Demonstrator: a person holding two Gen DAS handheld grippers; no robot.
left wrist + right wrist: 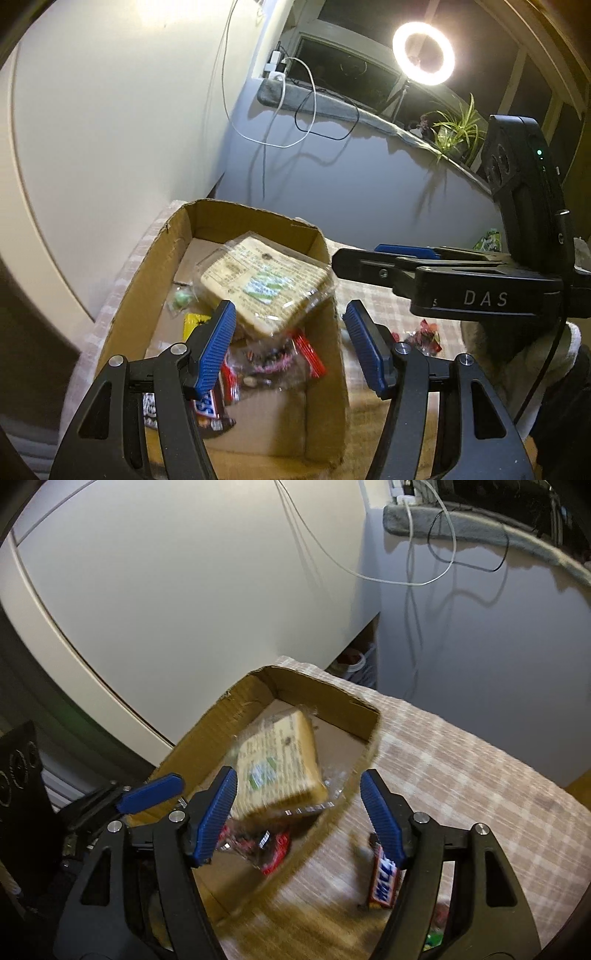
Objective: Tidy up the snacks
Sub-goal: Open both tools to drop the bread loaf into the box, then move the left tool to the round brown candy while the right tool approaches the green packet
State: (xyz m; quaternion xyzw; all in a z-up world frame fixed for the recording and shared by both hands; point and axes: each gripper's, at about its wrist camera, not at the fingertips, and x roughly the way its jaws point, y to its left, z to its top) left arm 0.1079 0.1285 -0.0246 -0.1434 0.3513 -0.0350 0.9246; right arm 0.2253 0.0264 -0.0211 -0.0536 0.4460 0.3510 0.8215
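Note:
An open cardboard box [147,273] [210,731] stands on the checked tablecloth. A clear-wrapped bread pack [266,280] [280,764] lies tilted in it, resting against the right wall, over several candy packs such as a red wrapper [308,356] and a Snickers bar [207,404]. My left gripper [290,345] is open and empty above the box's near right wall. My right gripper [299,812] is open and empty just above the bread; it also shows in the left wrist view [402,258]. A Milky Way bar [384,882] lies on the cloth outside the box.
A red candy pack [424,336] lies on the cloth [461,760] right of the box. A green packet [487,238] sits further back. White wall and cabinet stand behind, with hanging cables [306,110], a ring light [423,53] and a plant [458,129].

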